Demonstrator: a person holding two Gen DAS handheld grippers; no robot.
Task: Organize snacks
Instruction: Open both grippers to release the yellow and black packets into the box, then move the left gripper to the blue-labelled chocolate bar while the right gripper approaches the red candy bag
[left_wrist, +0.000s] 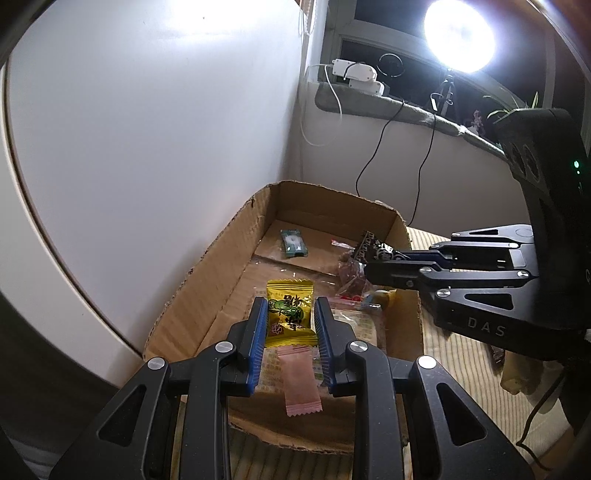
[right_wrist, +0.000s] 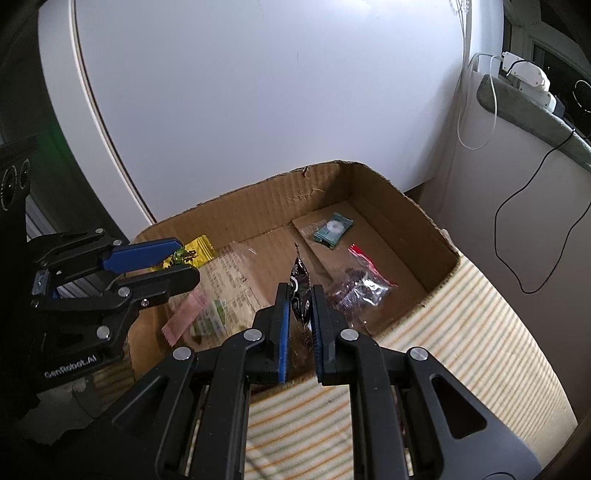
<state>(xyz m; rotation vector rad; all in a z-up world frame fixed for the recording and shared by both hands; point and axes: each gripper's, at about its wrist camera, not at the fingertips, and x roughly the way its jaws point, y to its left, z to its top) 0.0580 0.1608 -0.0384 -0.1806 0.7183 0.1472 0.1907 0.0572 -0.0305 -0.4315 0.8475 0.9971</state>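
the left tool (left_wrist: 290, 321) is pinching a yellow candy packet (left_wrist: 290, 312) over the cardboard box (right_wrist: 369, 192). the right tool (right_wrist: 298, 308) is clamping a dark snack wrapper (right_wrist: 300, 286) above a clear red-edged bag (right_wrist: 360, 286).

The supporting surface is covered with a striped cloth (right_wrist: 461, 332) in pale green, cream and orange bands; the cloth shows on the near and right sides of the scene. An open cardboard box (right_wrist: 417, 221) rests directly on the cloth, with its far end close to the white wall. The box has torn, uneven upper edges and shallow walls. In the left wrist view, the same cardboard box (left_wrist: 207, 273) sits with its left wall beside the white panel, and the striped cloth (left_wrist: 461, 376) extends to its right. A pale object (left_wrist: 517, 376) lies on the cloth right of the box, partly hidden; its identity cannot be determined.
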